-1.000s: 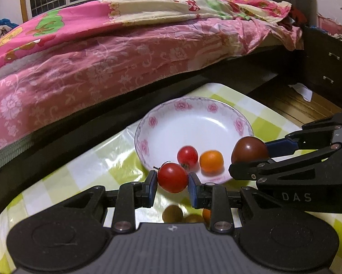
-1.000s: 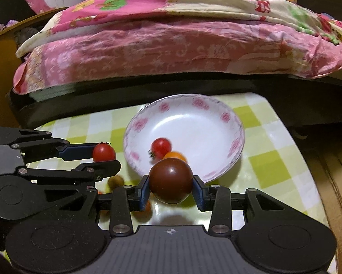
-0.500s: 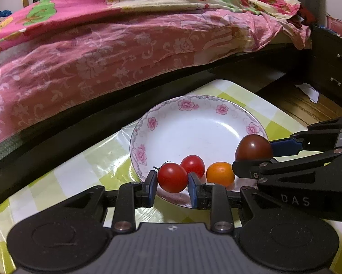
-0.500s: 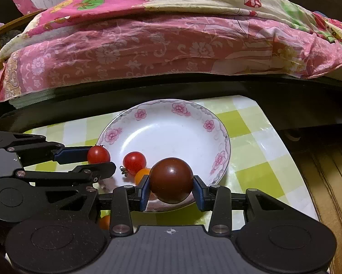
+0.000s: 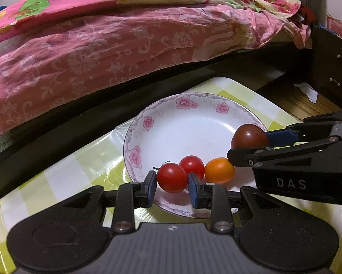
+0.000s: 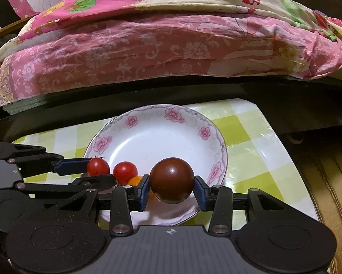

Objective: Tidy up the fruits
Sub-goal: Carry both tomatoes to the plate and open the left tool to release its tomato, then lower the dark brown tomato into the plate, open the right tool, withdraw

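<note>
My left gripper [image 5: 172, 182] is shut on a red cherry tomato [image 5: 172, 177], held just above the near rim of the white flowered plate [image 5: 189, 101]. In the plate lie another red cherry tomato [image 5: 192, 163] and an orange one [image 5: 219, 173]. My right gripper [image 6: 172, 191] holds a larger dark brown tomato [image 6: 172, 180] over the plate's near right side. Its pads still touch the fruit while the jaws are opening. Each gripper shows in the other's view: the right gripper [image 5: 248, 143] at the right edge, the left gripper [image 6: 99, 171] at the left edge.
The plate sits on a table with a green-and-white checked cloth [image 6: 244, 137]. Right behind the table runs a dark bed frame [image 6: 171, 91] under a pink flowered quilt [image 6: 148, 45]. Wooden floor [image 6: 326, 182] and a dark drawer unit [image 5: 330, 73] lie to the right.
Both grippers have come forward and slightly down with their tomatoes, from the table in front of the plate to over its near rim. The loose tomatoes seen below the left gripper have left view.
</note>
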`<state>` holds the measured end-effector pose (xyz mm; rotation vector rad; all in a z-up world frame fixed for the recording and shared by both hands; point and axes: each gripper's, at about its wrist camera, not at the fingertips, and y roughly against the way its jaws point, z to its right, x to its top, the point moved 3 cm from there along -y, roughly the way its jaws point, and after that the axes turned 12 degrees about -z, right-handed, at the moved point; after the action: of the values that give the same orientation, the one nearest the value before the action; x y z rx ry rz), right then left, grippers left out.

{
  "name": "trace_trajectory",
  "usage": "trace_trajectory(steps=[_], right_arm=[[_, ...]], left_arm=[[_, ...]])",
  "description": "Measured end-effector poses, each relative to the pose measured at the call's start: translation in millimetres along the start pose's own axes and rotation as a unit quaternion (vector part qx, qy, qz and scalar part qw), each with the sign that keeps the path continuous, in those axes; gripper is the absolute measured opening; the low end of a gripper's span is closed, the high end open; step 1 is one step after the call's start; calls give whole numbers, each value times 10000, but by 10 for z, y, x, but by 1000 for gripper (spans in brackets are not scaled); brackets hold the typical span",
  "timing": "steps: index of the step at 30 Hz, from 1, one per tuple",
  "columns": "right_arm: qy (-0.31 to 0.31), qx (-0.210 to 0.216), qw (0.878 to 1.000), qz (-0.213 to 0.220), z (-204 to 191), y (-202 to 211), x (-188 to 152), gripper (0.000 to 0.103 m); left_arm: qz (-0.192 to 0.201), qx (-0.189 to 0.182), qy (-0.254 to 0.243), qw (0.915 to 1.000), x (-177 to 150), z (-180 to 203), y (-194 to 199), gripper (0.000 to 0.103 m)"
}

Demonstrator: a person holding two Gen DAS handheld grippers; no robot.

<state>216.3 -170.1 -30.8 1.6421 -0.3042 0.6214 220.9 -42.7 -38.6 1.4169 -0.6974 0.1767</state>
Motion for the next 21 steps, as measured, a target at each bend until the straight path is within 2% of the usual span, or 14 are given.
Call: trace_trajectory(steps=[21], right_arm=[[-57,18,10000,67,45,-22,28,41]], left_arm=[[-17,-28,34,10000,7,-1,8,41]])
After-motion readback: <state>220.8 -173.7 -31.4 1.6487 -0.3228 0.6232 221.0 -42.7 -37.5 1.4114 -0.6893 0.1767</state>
